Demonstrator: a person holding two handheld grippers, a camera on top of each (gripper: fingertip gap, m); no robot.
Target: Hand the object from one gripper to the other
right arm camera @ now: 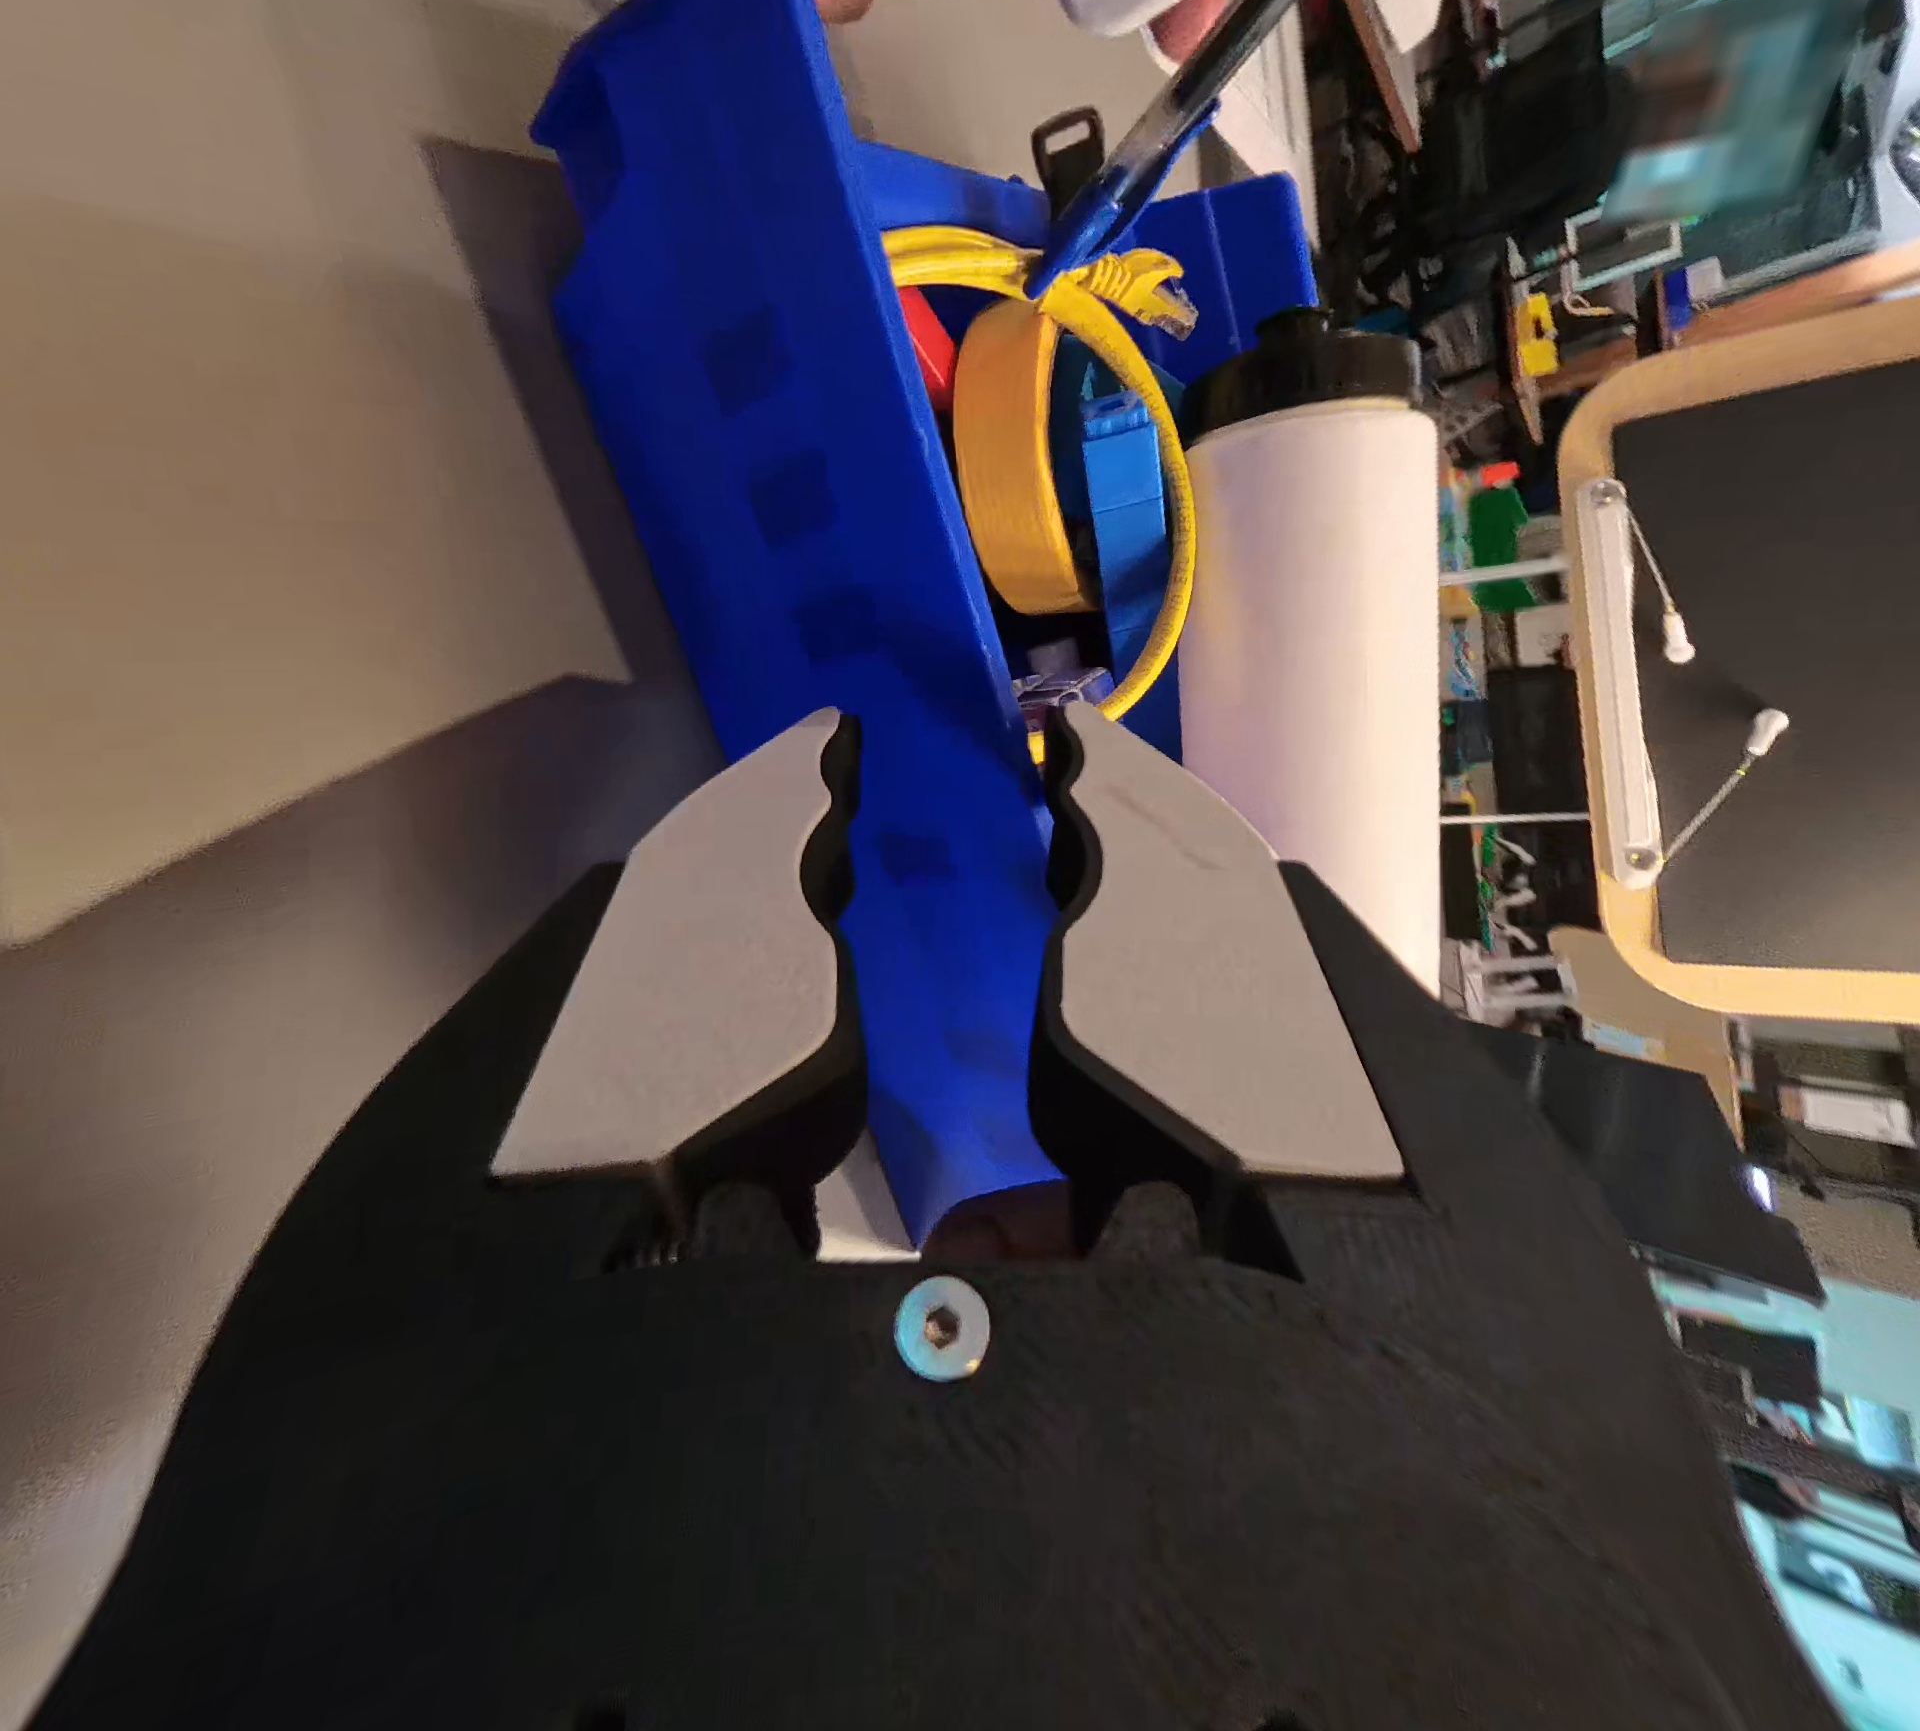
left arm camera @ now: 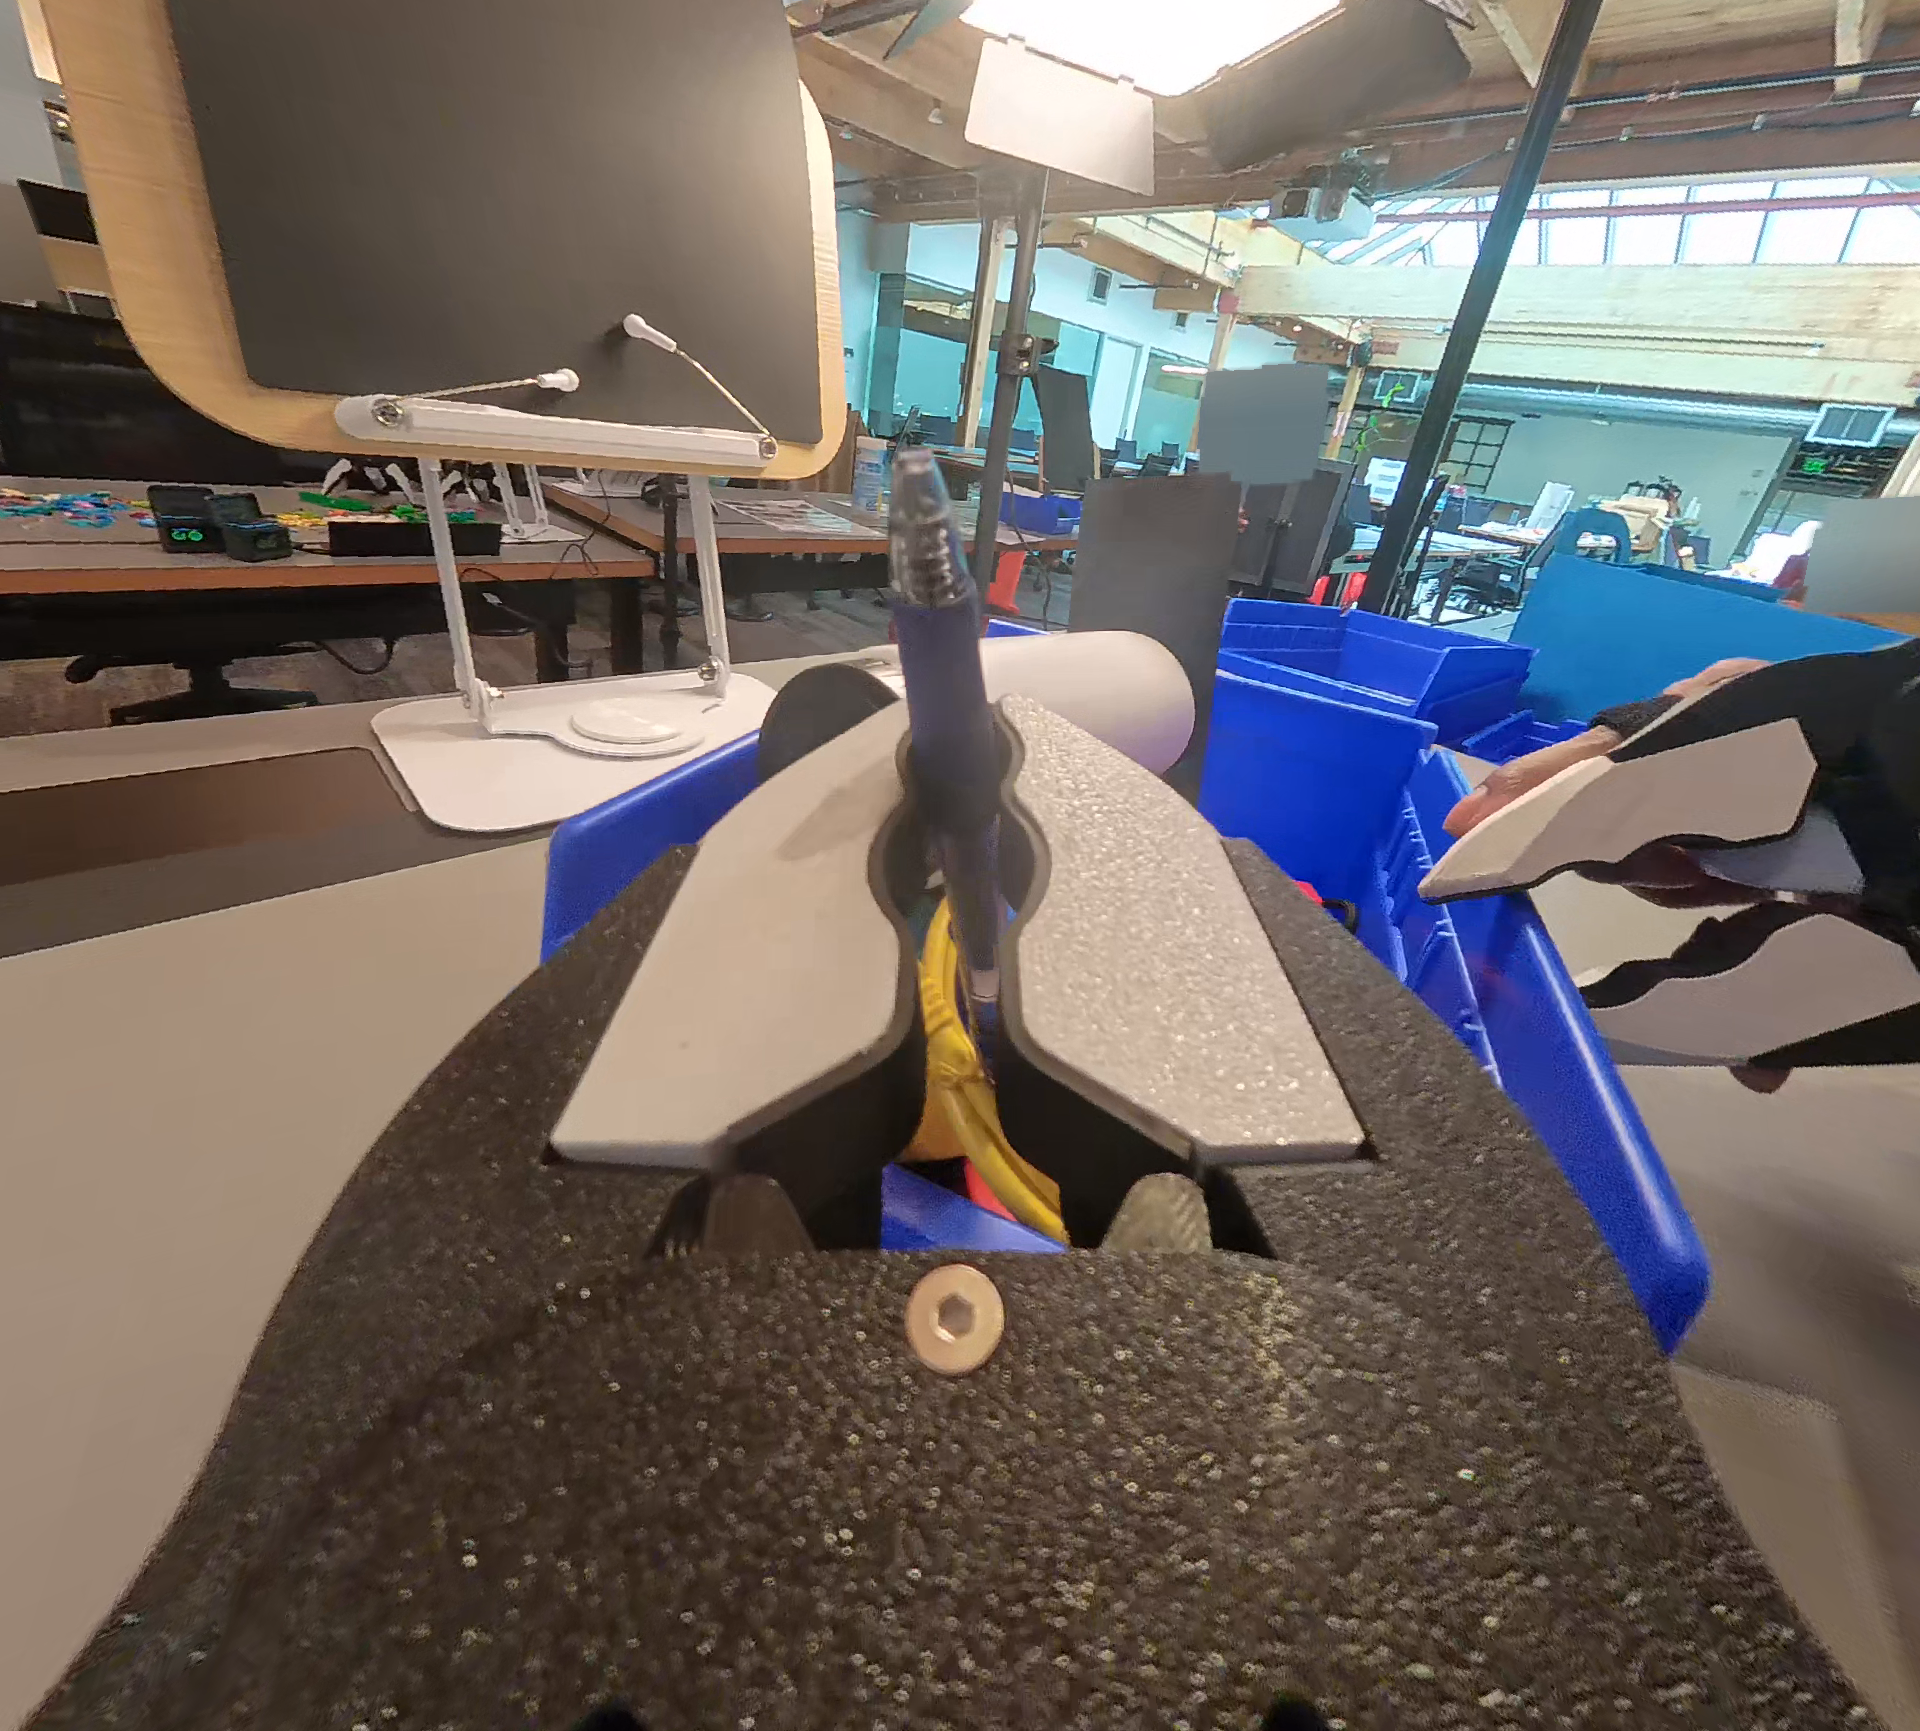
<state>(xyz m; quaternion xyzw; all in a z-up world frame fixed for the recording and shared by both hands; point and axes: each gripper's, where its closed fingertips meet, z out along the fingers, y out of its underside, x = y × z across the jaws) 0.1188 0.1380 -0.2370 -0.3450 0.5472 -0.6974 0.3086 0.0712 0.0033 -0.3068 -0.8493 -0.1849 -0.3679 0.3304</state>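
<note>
Pen [left arm camera: 940,725] sits clamped upright in left gripper [left arm camera: 951,850] jaws, above blue bin [left arm camera: 1558,1058]. Right gripper [right arm camera: 951,746], jaws wide & empty (rolled sideways), should close on the clear top 1st, w/ left releasing after.

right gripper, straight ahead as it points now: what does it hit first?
Likely the blue bin: its wall runs right between the open right gripper fingers. The pen sits farther off, up and to the side; depth is unclear.

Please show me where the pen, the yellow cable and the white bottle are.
pen [left arm camera: 940,715]: left wrist view, on the blue grip section.
yellow cable [right arm camera: 1127,279]: right wrist view, near its plug end.
white bottle [right arm camera: 1314,642]: right wrist view, on the white body.
</note>
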